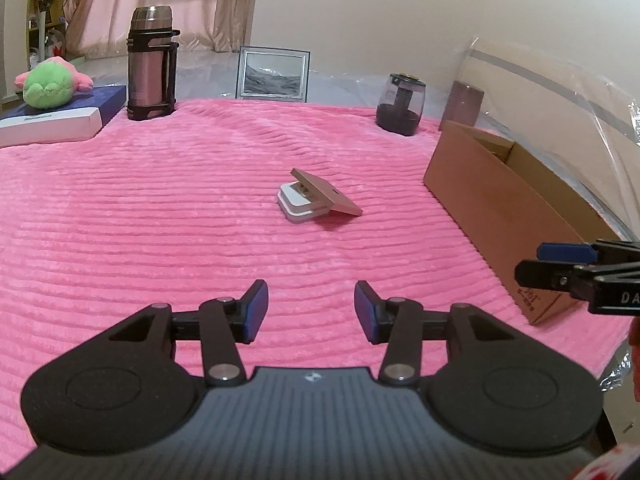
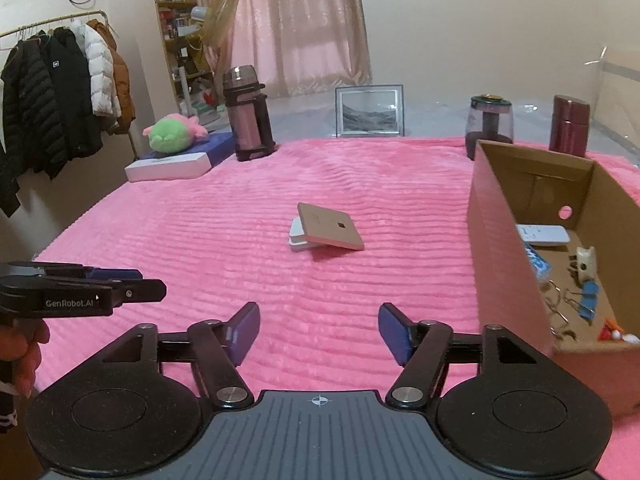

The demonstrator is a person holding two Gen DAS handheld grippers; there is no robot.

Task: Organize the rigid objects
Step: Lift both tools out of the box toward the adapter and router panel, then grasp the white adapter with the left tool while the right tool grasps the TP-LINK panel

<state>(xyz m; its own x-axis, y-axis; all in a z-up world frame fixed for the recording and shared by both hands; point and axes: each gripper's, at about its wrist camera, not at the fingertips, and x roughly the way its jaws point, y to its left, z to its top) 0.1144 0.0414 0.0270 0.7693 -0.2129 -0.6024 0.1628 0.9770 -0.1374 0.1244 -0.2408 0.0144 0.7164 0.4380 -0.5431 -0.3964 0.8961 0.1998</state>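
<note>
Left wrist: stand (image 1: 318, 198) beyond tool (image 1: 311, 312).

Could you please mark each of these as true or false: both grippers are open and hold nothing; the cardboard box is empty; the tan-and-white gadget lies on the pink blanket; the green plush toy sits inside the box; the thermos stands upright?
1. Both grippers are open and hold nothing. True: the left gripper and the right gripper have their jaws spread over bare blanket.
2. The cardboard box is empty. False: it holds a white remote, binder clips and other small items.
3. The tan-and-white gadget lies on the pink blanket. True.
4. The green plush toy sits inside the box. False: it rests on a flat blue-and-white box.
5. The thermos stands upright. True.
</note>
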